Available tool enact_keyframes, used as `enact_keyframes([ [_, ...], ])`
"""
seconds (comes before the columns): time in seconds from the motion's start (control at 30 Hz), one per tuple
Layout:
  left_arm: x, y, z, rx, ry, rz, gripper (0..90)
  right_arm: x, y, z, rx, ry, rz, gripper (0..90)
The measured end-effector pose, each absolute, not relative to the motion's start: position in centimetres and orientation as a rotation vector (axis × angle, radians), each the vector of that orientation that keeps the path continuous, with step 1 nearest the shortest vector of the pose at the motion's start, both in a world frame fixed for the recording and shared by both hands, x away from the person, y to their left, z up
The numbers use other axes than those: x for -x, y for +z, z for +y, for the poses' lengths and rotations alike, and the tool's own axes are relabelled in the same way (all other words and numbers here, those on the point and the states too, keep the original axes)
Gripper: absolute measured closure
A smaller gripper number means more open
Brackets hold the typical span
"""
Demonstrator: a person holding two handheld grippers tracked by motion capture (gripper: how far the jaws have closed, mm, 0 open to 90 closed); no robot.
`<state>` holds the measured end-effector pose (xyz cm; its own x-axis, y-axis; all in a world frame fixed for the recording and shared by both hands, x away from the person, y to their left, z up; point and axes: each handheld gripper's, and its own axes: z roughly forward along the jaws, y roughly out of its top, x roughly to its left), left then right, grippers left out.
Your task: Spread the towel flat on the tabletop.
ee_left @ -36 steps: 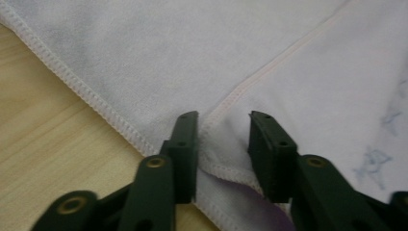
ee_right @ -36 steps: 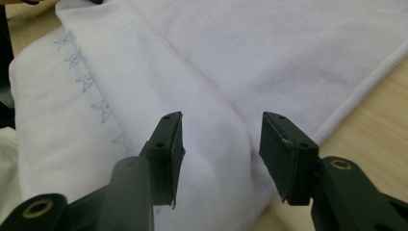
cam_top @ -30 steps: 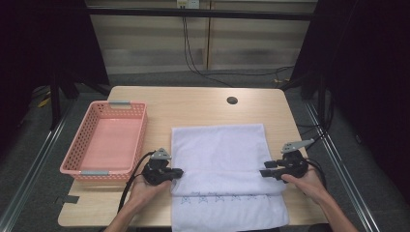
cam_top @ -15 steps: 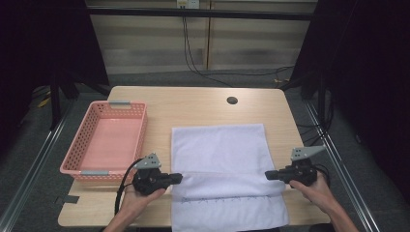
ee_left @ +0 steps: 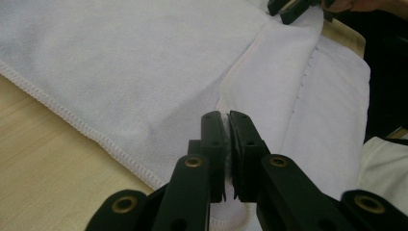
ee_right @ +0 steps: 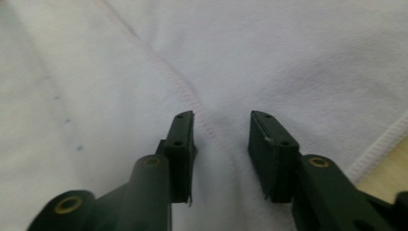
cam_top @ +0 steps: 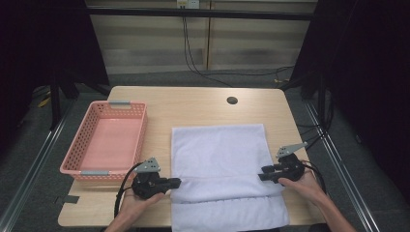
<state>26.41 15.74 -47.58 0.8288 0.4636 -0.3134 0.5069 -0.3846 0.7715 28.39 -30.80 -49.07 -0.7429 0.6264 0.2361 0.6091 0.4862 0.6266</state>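
Observation:
A white towel (cam_top: pixel 220 154) lies flat on the table, with a folded band across its near part. My left gripper (cam_top: pixel 176 182) is at the towel's left edge, shut on a thin bit of the cloth (ee_left: pixel 120 62), which shows between its closed jaws (ee_left: pixel 227 118). My right gripper (cam_top: pixel 261 176) reaches over the towel's right edge. Its jaws have just been opening and stand apart (ee_right: pixel 221 120). The towel (ee_right: pixel 288 48) and a pink-stitched hem lie under the gap, and the pads do not press on them. The right gripper (ee_left: pixel 293 7) also shows far off in the left gripper view.
A pink plastic basket (cam_top: pixel 143 130) stands on the left of the wooden table (cam_top: pixel 193 104). A small round hole (cam_top: pixel 232 100) sits near the table's far edge. Cables trail from both grippers toward the near edge. Dark floor and rails surround the table.
My left gripper has drawn a little toward the near edge with the towel's edge. My right gripper slid out past the towel's right edge, then came back over it.

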Motion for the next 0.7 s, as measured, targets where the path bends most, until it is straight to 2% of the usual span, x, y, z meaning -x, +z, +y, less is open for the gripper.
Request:
enact_keyframes([
  [0.07, -26.3, -47.5, 15.8, -2.043, -0.049, 0.707, 85.6, -27.8, -49.0, -30.8, -1.105, 1.138, 2.705, 66.4],
  [0.2, -26.2, -47.4, 15.8, -2.043, -0.048, 0.713, 85.7, -26.9, -49.0, -30.8, -1.085, 1.136, 2.723, 83.6],
  [0.37, -25.1, -46.9, 16.1, -2.02, -0.038, 0.693, 85.8, -25.4, -47.4, -31.5, -1.066, 1.247, 2.652, 84.5],
  [0.5, -23.2, -46.9, 16.3, -2.039, -0.061, 0.656, 85.8, -22.2, -45.9, -32.0, -0.994, 1.326, 2.647, 83.7],
  [0.6, -21.6, -47.4, 16.3, -2.094, -0.109, 0.618, 85.6, -19.7, -45.6, -32.1, -0.957, 1.303, 2.668, 81.9],
  [0.7, -20.6, -47.6, 16.7, -2.107, -0.165, 0.591, 83.1, -17.9, -45.8, -32.1, -0.927, 1.298, 2.718, 76.0],
])
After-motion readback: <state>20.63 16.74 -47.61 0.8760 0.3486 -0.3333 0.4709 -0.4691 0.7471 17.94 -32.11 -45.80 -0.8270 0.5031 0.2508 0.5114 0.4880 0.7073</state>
